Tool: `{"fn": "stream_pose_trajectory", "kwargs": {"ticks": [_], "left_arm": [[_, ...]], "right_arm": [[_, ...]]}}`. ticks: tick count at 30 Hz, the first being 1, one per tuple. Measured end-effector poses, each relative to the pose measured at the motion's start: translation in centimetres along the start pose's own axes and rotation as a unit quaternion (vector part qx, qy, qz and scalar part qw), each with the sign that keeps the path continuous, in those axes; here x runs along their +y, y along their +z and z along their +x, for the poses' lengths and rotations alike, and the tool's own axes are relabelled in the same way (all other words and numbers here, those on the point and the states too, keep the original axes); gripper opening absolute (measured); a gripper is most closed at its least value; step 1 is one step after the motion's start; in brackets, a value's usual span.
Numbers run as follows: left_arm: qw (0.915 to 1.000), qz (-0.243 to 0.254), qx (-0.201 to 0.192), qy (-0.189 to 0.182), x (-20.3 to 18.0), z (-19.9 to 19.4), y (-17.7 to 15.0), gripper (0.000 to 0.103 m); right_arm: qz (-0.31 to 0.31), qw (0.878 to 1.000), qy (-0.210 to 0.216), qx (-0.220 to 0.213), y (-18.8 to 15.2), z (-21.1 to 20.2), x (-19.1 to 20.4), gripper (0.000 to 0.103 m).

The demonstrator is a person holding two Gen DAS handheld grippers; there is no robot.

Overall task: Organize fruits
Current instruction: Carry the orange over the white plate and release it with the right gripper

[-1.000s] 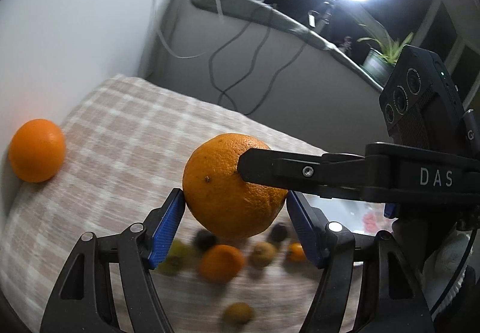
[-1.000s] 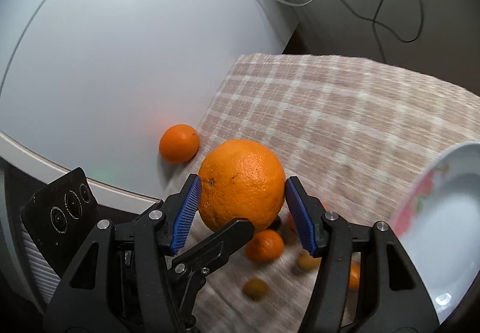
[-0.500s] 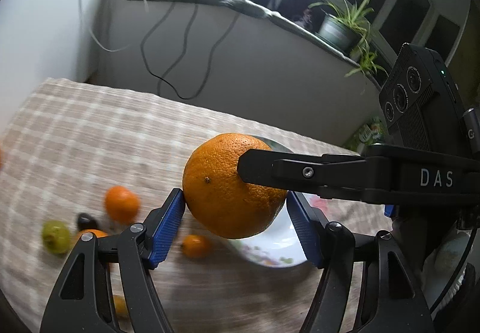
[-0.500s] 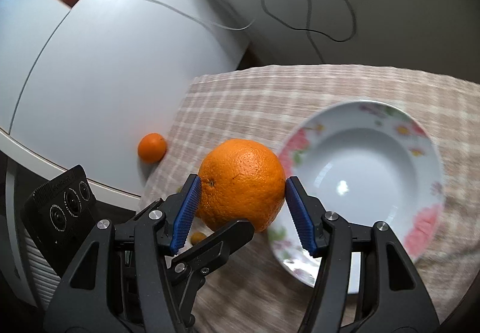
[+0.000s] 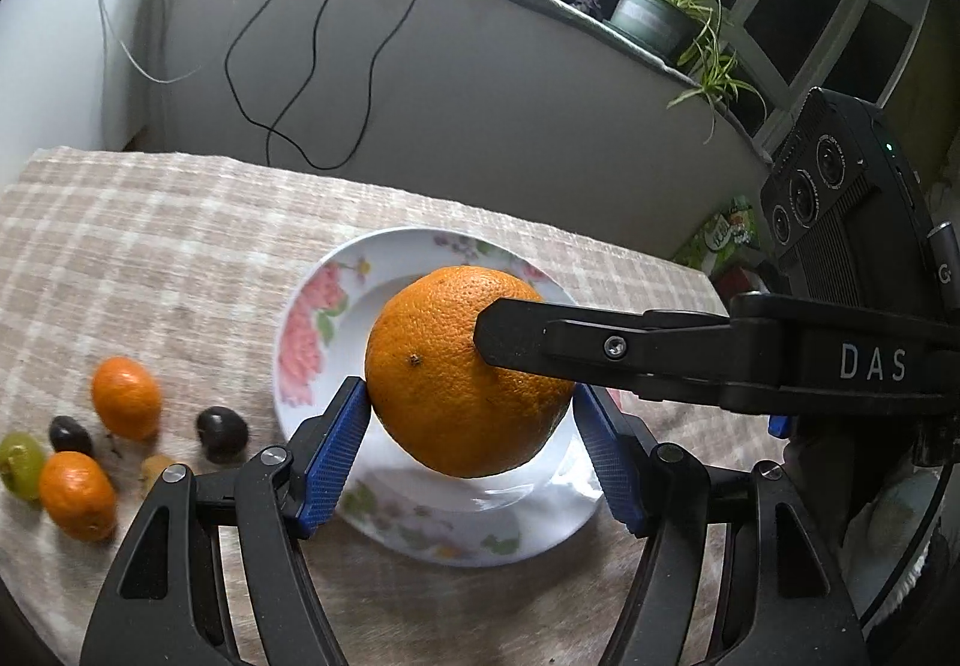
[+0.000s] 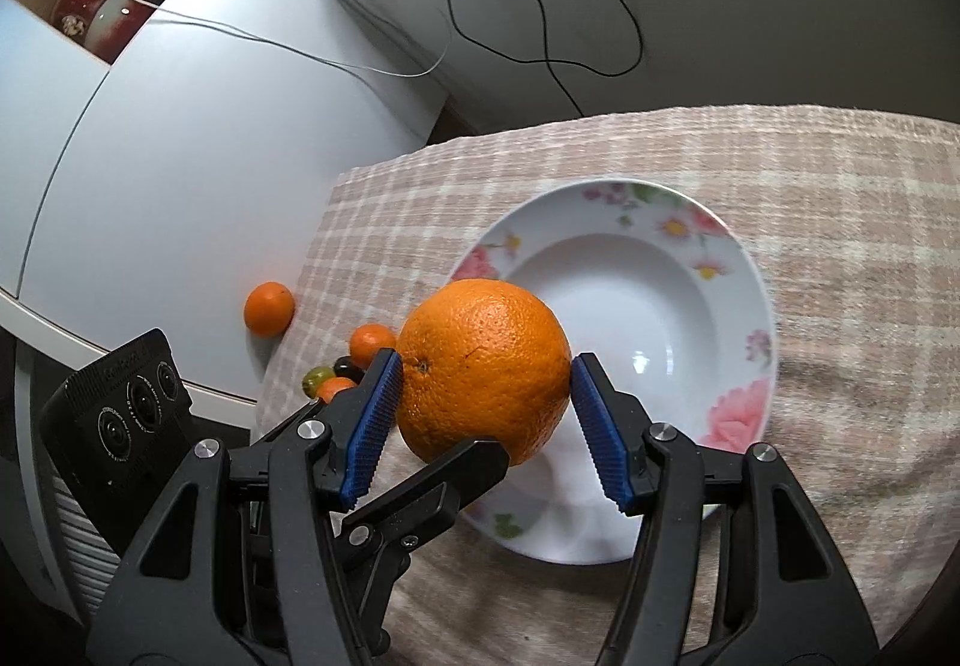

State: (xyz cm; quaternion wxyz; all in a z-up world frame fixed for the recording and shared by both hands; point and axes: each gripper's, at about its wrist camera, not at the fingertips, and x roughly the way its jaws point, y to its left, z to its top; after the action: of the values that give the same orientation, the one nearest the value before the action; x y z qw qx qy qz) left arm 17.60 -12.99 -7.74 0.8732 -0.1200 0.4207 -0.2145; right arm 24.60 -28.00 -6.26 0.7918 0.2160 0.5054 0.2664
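Both grippers clamp one big orange (image 5: 468, 372) from crossed directions and hold it above a white floral plate (image 5: 312, 330). My left gripper (image 5: 474, 438) has its blue pads on the orange's sides; a finger of the right gripper crosses in front of it. In the right wrist view my right gripper (image 6: 483, 420) grips the same orange (image 6: 483, 366) over the plate's (image 6: 708, 258) left rim. Small fruits lie left of the plate: two mandarins (image 5: 126, 387), dark plums (image 5: 222, 429) and a green grape (image 5: 21, 462).
A checked cloth (image 5: 150, 246) covers the table. Another mandarin (image 6: 269, 308) lies off the cloth by the white cabinet (image 6: 180, 156). Cables hang on the wall behind (image 5: 312, 66). A potted plant (image 5: 666, 12) stands on the sill.
Both grippers carried the orange from over the small fruits rightward to above the plate. The grip has not changed.
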Motion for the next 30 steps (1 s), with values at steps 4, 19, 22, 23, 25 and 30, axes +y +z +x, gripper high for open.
{"fn": "stream_pose_trajectory", "kwargs": {"ticks": [4,19,22,23,25,30], "left_arm": [[1.0000,0.000,0.009,-0.001,-0.3,0.8,-0.3,0.070],[0.9995,0.014,0.029,0.006,-1.7,3.0,0.1,0.070],[0.9994,0.014,0.032,0.006,-1.8,3.3,0.2,0.070],[0.9994,0.015,0.031,0.007,-1.8,3.3,0.2,0.070],[0.9993,0.019,0.032,0.009,-1.9,3.3,0.2,0.070],[0.9990,0.036,0.023,0.015,-2.8,3.0,0.4,0.068]], "right_arm": [[0.011,1.000,-0.002,0.002,-0.1,-0.1,-1.2,0.061],[0.013,1.000,-0.023,0.008,-0.2,-0.4,-2.5,0.061],[0.014,1.000,-0.027,0.009,-0.2,-0.5,-2.8,0.061],[0.015,0.999,-0.027,0.009,-0.2,-0.5,-2.8,0.061],[0.016,0.999,-0.027,0.009,-0.2,-0.6,-2.9,0.061],[0.003,0.999,-0.038,-0.008,0.0,-1.4,-2.2,0.061]]}}
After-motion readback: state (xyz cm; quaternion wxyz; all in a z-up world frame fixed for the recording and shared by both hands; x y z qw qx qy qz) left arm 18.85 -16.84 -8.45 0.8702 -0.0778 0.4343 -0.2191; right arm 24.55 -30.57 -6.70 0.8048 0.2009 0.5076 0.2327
